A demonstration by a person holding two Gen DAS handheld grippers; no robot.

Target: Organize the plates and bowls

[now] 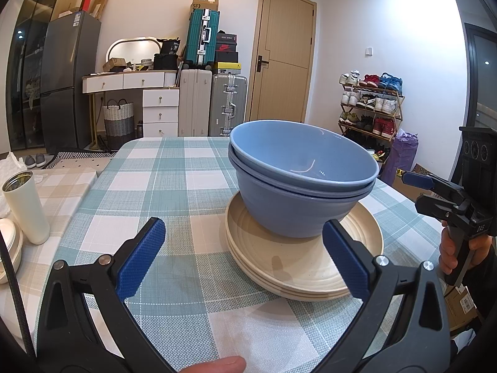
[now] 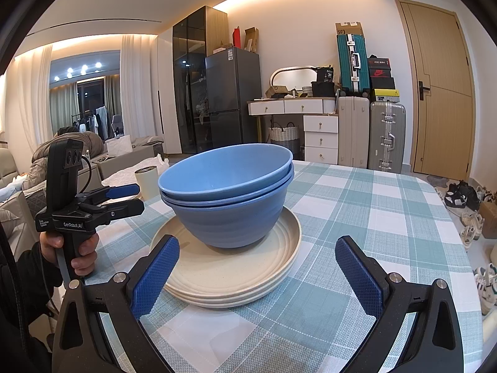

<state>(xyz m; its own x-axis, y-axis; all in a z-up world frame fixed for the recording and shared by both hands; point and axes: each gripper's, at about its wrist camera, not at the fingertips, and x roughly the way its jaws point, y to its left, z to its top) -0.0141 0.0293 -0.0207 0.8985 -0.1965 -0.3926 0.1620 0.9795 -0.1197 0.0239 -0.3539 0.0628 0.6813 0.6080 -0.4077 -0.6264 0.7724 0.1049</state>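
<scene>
You are facing a checked blue-and-white surface (image 1: 161, 186) with the crockery already gathered into one pile. Three blue bowls (image 1: 303, 183) sit nested together, and they rest on a stack of cream plates (image 1: 298, 267) near the middle of the surface. Your left claw (image 1: 245, 258) is spread wide and empty, just short of the plate stack. Your right claw (image 2: 256, 273) is likewise wide and empty, its left pad just beside the plates' near rim. The stacking looks finished, so you seem to be at the end of the sorting step. If anything remains, it is probably moving the whole pile, which would call for gripping the plate rims from both sides.
</scene>
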